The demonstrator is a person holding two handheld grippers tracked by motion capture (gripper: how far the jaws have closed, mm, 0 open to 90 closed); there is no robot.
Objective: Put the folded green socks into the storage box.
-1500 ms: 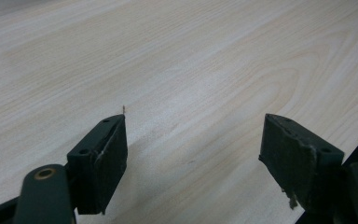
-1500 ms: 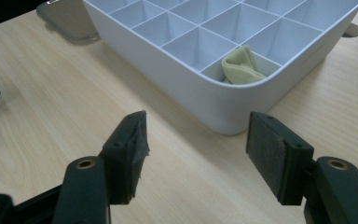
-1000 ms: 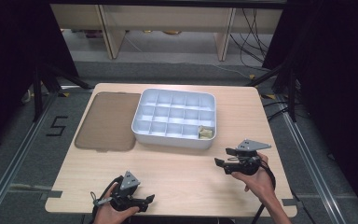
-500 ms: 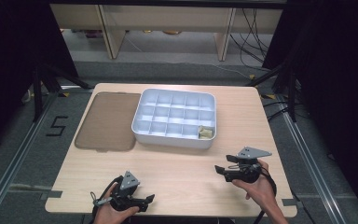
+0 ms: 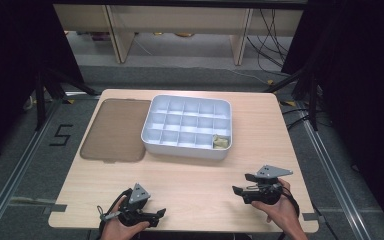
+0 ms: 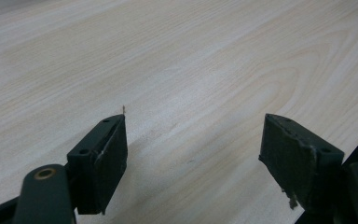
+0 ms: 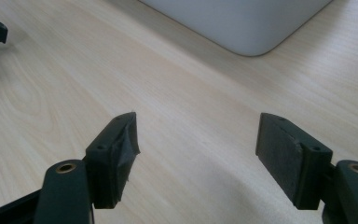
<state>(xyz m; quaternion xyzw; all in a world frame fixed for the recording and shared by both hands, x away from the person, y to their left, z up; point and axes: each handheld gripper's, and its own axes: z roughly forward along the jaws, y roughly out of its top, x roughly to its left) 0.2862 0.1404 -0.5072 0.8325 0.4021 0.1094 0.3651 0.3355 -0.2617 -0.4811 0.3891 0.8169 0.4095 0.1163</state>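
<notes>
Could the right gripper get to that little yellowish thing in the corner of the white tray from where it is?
Probably yes. The right gripper is open and holds nothing, and bare table lies between it and the white tray. The yellowish thing sits in the near right compartment, open from above.

The left gripper [image 5: 157,216] sits at the lower left of the high view, held in the left hand [image 5: 120,225], jaws spread wide with nothing between them. The right gripper [image 5: 240,191] sits at the lower right, held in the right hand [image 5: 280,207], pointing toward frame left. Its jaws have just been opening and stand wide, empty.
</notes>
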